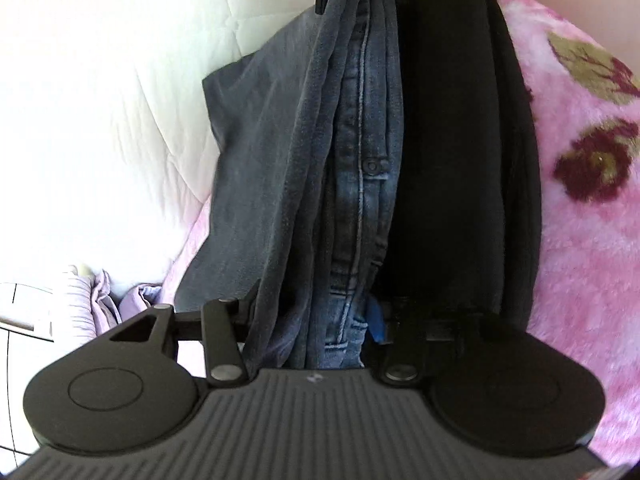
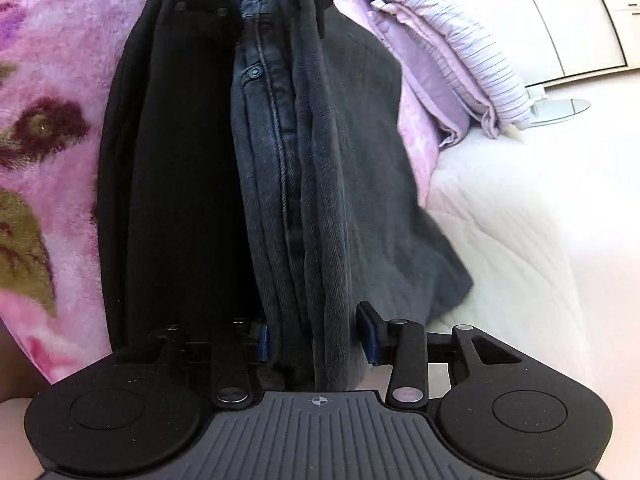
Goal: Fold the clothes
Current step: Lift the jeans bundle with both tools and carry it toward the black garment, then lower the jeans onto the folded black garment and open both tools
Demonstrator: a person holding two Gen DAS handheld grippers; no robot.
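one pair of blue jeans (image 1: 360, 184), folded lengthwise into a thick bundle, is stretched between two claws, with dark grey denim hanging off one side. beside it lies one black garment (image 1: 448, 160), flat on the bed. one pink floral blanket (image 1: 580, 184) covers part of the bed, one white quilt (image 1: 100, 120) the rest, and two lilac striped pillows (image 2: 452, 52) are stacked at the edge near a white cupboard (image 2: 560, 20).

the left claw (image 1: 316, 320) has the jeans bundle running between its fingers; one blue pad is just visible against the denim, but whether the pads press cannot be told. the right claw (image 2: 316, 340) stands spread, with a gap between one blue pad and the cloth, so the jeans pass between without being pinched. both claws point downward along the jeans, facing each other from opposite ends.
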